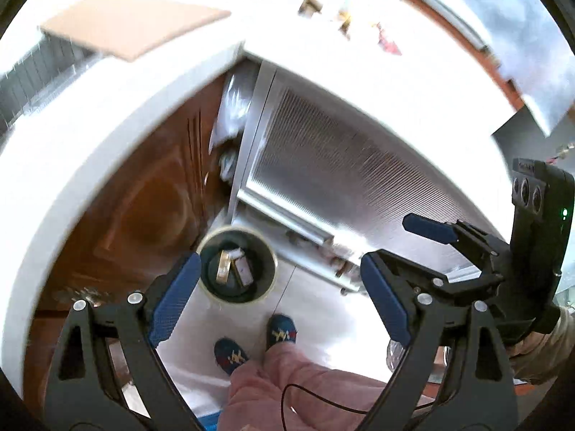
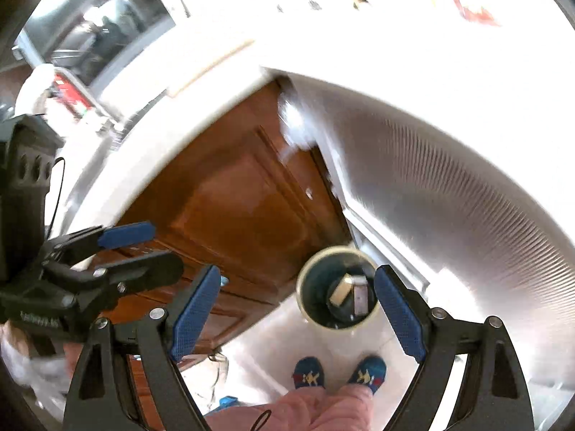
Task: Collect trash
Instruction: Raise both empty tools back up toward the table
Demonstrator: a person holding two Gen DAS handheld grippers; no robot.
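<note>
A round dark trash bin with a cream rim stands on the pale floor far below both grippers. It holds a tan ring-like piece and a pale flat scrap. In the right wrist view the same bin shows a tan piece inside. My left gripper is open, with nothing between its blue pads. My right gripper is open and empty too. The left gripper shows at the left of the right wrist view. Small scraps and a red piece lie on the white countertop.
A white countertop wraps a corner above a brown cabinet door and a ribbed silver appliance front. A tan board lies on the counter. The person's blue slippers and pink trousers are beside the bin.
</note>
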